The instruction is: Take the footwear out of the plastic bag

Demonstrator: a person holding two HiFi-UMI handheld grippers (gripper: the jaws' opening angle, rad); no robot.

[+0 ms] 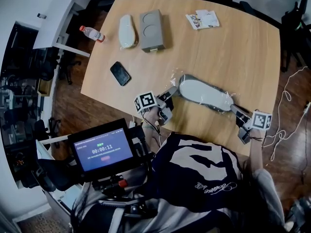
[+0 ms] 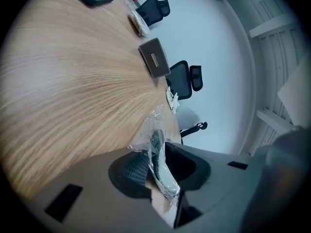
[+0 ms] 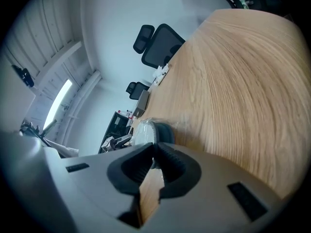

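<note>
Head view: a flat slipper (image 1: pixel 203 93) with a pale grey-white sole face and a dark grey rim lies sole-up inside a crinkled clear plastic bag (image 1: pixel 224 99) on the light wooden table (image 1: pixel 243 52), close to the edge nearest you and stretched slantwise between your two grippers. Your left gripper (image 1: pixel 174 92) meets the bag at the slipper's rounded, darker end. In the left gripper view its jaws are clamped on that end, with bunched film and the slipper's thin pale edge standing on end between the ribbed pads. Your right gripper (image 1: pixel 234 109) meets the opposite, narrower end. In the right gripper view its jaws are drawn almost together at the tips, pinching the bag's film just short of the slipper, whose round white end and dark rim sit directly beyond the pads. The film shows glossy highlights and creases over the sole. Well apart, on the far side of the table, lie a second white slipper in plastic (image 1: pixel 127 31), a grey rectangular box (image 1: pixel 151 30) beside it, and a black phone (image 1: pixel 120 73).
</note>
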